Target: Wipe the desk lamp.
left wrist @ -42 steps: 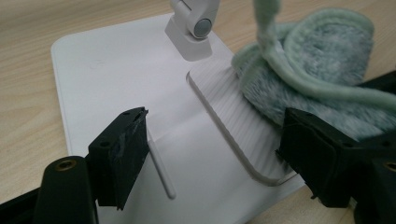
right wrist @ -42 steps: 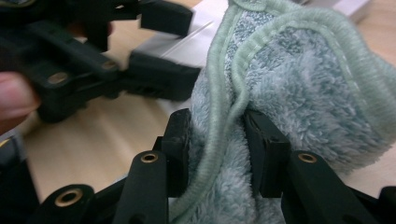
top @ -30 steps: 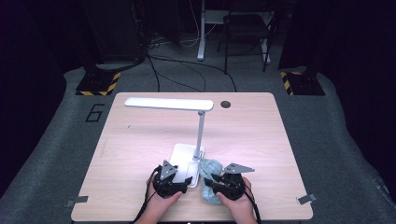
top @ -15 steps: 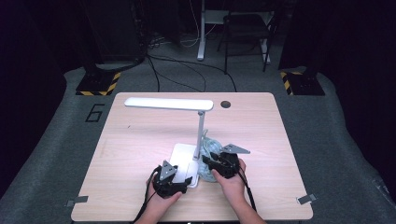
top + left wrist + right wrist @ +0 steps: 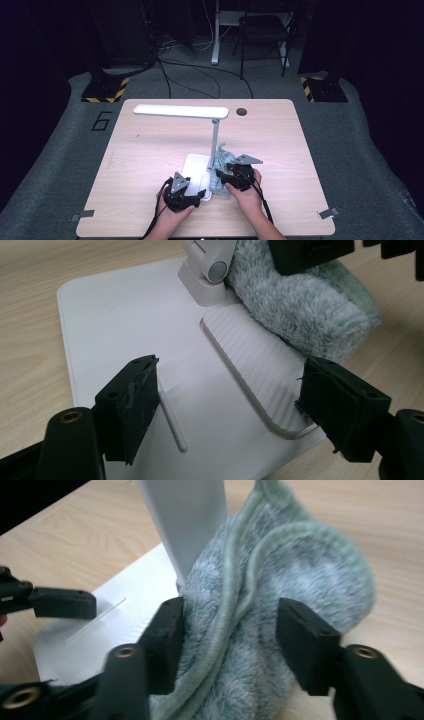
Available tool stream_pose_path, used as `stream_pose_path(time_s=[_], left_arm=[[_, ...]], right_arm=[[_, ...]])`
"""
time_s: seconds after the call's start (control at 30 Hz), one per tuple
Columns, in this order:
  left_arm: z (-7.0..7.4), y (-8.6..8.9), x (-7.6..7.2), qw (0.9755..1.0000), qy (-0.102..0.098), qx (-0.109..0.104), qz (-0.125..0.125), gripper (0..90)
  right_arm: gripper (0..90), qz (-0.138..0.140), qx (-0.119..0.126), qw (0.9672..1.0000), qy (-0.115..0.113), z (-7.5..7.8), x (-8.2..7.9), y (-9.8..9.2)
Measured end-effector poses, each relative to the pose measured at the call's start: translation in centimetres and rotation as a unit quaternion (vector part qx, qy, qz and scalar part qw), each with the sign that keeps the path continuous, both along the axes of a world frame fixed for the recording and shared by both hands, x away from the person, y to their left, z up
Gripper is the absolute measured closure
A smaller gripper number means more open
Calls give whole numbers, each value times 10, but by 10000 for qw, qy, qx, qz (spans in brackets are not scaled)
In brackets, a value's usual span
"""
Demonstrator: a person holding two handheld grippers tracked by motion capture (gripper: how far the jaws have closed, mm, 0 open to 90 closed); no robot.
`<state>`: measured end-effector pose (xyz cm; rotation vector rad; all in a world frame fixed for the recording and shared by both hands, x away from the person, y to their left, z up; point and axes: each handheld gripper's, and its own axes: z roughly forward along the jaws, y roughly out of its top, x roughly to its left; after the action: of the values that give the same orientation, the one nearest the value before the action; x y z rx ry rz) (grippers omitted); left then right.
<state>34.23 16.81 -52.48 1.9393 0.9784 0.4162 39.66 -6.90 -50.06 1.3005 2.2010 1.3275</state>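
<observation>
Forward we've carried the right gripper (image 5: 235,176), its jaws just been opening around the fluffy cloth (image 5: 280,615) bunched against the lamp post (image 5: 187,525); our left gripper (image 5: 225,410), spread with nothing between, hovers over the lamp base (image 5: 115,325), cloth lying beyond.

Dark room, grey carpet (image 5: 370,165), wooden table (image 5: 150,150), chair (image 5: 265,30) behind.

Lab; hazard-striped stand bases (image 5: 105,90); floor cables (image 5: 200,70)

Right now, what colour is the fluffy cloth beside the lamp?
Pale grey-green cloth, clearest in the right gripper view.
</observation>
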Motion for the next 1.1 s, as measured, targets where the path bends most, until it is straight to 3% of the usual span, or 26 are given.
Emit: stream_pose_path(time_s=[0.03,0.1,0.27,0.43,0.67,0.8,1.1], left_arm=[[0,0,0,10000,-1,-2,0,238],[0,0,0,10000,-3,3,-5,237],[0,0,1,10000,-7,-4,-31,238],[-1,0,1,10000,-66,-17,20,239],[0,1,1,10000,-13,1,-49,239],[0,1,1,10000,-15,1,-53,240],[0,1,1,10000,-26,-12,-44,240]], right_arm=[[560,64,59,9999,127,-2,0,1],[608,187,20,9998,105,-7,3,5],[666,150,302,9989,326,-14,9,6],[706,231,466,9979,395,-13,14,3],[723,249,1066,9921,606,-2,15,-5],[719,280,1152,9920,444,13,13,-7],[716,460,1068,9928,-292,66,6,-10]])
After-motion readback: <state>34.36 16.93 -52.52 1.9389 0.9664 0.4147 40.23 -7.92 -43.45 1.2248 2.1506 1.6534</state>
